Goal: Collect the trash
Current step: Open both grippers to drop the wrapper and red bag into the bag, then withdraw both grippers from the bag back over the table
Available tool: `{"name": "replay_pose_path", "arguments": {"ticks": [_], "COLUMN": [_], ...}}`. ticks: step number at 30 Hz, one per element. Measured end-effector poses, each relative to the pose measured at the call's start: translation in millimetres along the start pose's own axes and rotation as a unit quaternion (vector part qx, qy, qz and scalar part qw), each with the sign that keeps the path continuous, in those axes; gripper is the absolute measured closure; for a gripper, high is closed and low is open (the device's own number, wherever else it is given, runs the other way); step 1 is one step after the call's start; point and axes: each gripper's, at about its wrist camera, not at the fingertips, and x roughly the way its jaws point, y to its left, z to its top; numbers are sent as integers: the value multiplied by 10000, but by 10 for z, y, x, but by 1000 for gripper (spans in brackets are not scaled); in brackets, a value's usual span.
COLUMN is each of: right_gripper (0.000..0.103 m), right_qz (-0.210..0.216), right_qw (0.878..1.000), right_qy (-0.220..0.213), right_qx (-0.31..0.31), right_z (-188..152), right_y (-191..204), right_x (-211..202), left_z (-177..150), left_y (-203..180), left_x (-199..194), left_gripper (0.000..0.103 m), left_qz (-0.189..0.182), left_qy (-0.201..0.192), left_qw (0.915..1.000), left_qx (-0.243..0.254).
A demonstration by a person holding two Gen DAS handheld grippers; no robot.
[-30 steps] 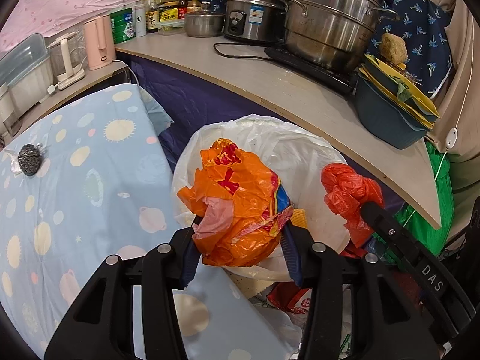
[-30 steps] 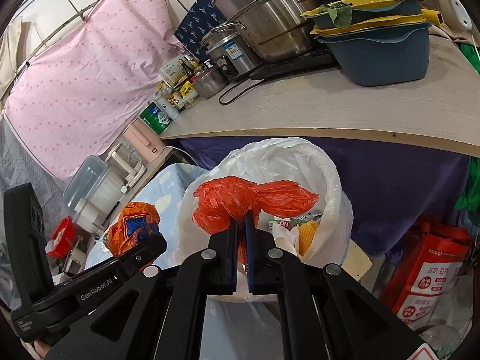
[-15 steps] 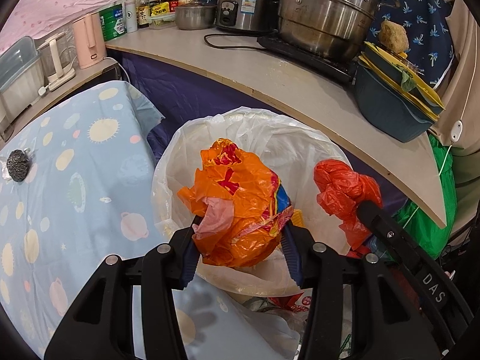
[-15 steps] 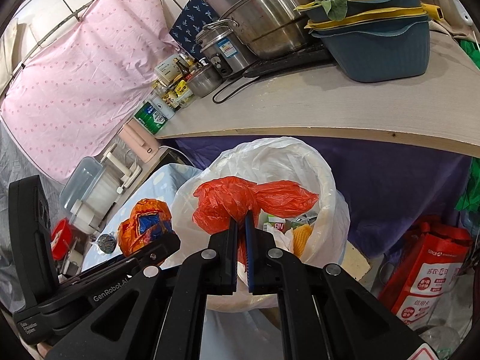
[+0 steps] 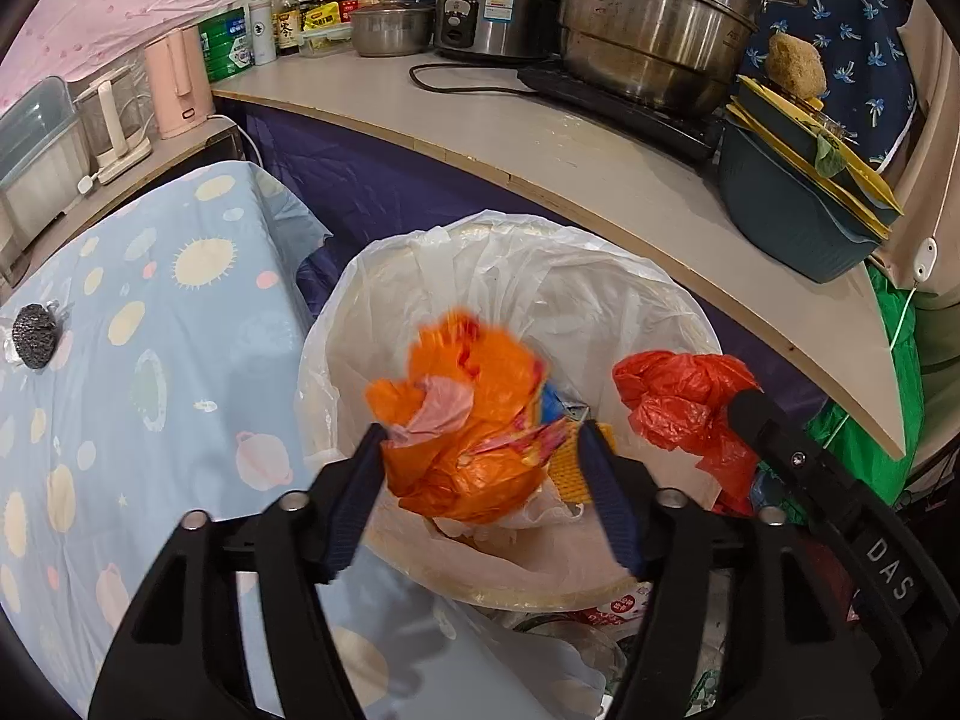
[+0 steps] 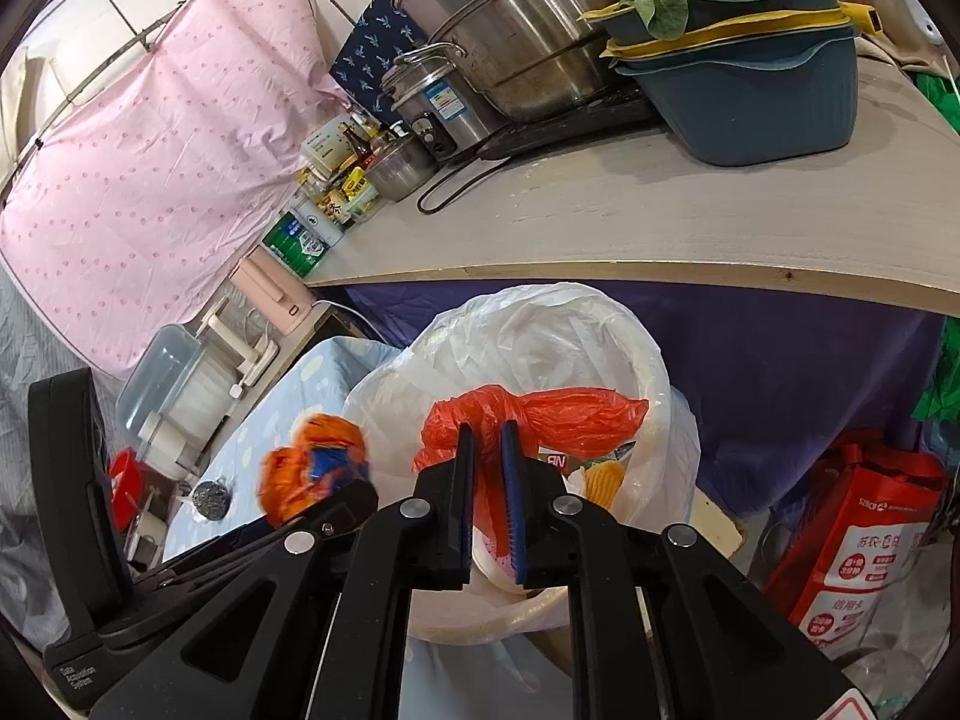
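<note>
A bin lined with a white plastic bag (image 5: 540, 234) stands below the counter edge. My left gripper (image 5: 480, 438) hangs over its mouth with the jaws opening wide. A crumpled orange wrapper bag (image 5: 474, 420) is blurred between them, slipping down towards the bin, with a gap at the right pad. My right gripper (image 6: 486, 432) is over the same bin (image 6: 600, 312). Its jaws are opening a little, and a red plastic bag (image 6: 570, 414) is still pinched between the pads, sharp and hanging above the trash. The left wrist view shows the red bag (image 5: 678, 396) beside a right finger (image 5: 780, 438).
A curved counter (image 5: 540, 138) behind the bin carries steel pots (image 5: 654, 30), a rice cooker, bottles and a blue basin (image 5: 792, 210). On the left is a table with a blue patterned cloth (image 5: 150, 360) and a steel scourer (image 5: 35, 345). A red shopping bag (image 6: 858, 540) stands on the floor at the right.
The left jaws have spread apart and the orange wrapper bag has come loose and blurred. The right jaws have parted slightly around the red bag. The bin now sits more centred under the left gripper.
</note>
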Motion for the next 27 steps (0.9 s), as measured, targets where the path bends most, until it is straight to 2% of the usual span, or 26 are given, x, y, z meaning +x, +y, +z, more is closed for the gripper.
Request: {"name": "replay_pose_path", "arguments": {"ticks": [6,27], "right_gripper": [79,76], "right_qz": [8,65], "right_qw": [10000,9998], "right_qy": [-71,-107], "right_qx": [47,-163], "right_z": [8,-19], "right_y": [7,278], "right_x": [-40,-114], "left_z": [19,13], "left_y": [3,219], "left_x": [-16,-206], "left_gripper": [25,24], "left_qz": [86,48], "left_qy": [-84,-180], "left_qw": [9999,9996], "left_qx": [16,-213]}}
